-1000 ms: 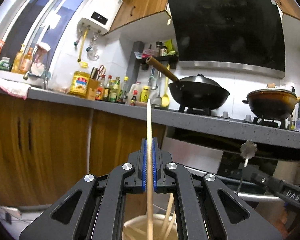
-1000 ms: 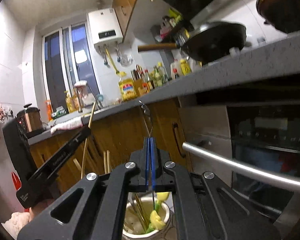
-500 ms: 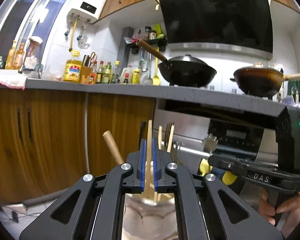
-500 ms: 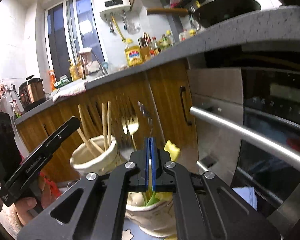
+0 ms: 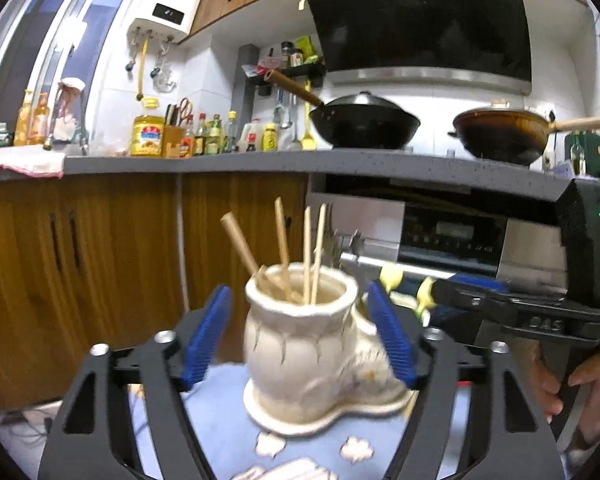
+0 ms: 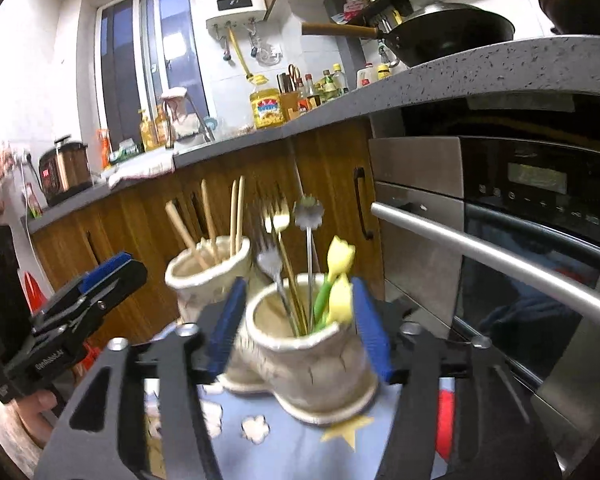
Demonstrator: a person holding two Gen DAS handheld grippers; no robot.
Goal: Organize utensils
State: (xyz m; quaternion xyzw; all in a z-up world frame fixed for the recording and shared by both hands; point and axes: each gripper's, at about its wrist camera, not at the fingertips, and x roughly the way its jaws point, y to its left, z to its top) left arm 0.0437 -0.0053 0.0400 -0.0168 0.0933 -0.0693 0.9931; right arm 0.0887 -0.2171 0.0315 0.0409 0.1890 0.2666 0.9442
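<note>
Looking along both claws, we see the two-pot ceramic holder (image 5: 300,344) standing on the blue patterned surface (image 5: 220,420) in front of the oven. Our left claw (image 5: 298,332) is spread wide, its blue pads either side of the nearer pot without touching it, and it carries nothing. Our right claw (image 6: 296,328) is likewise spread and empty, flanking the other pot (image 6: 312,356).

The wooden chopsticks (image 5: 306,252) stand in the left-hand pot, long axes close to upright, tips down and blunt ends fanned above the rim; one thicker stick (image 5: 240,246) leans away to the left. In the other pot the forks (image 6: 274,240) stand tines up, beside a flower-topped metal stirrer (image 6: 309,236) and a yellow and green piece (image 6: 338,280), all nearly vertical.

We judge the chopsticks light, stiff and smooth, so best pinched on the bare shaft well above the rim and lifted straight along their length. The metal forks should be slicker and a bit heavier; we would take them by the neck below the tines. The holder looks glazed, heavy and breakable, and a sideways knock could tip it.
</note>
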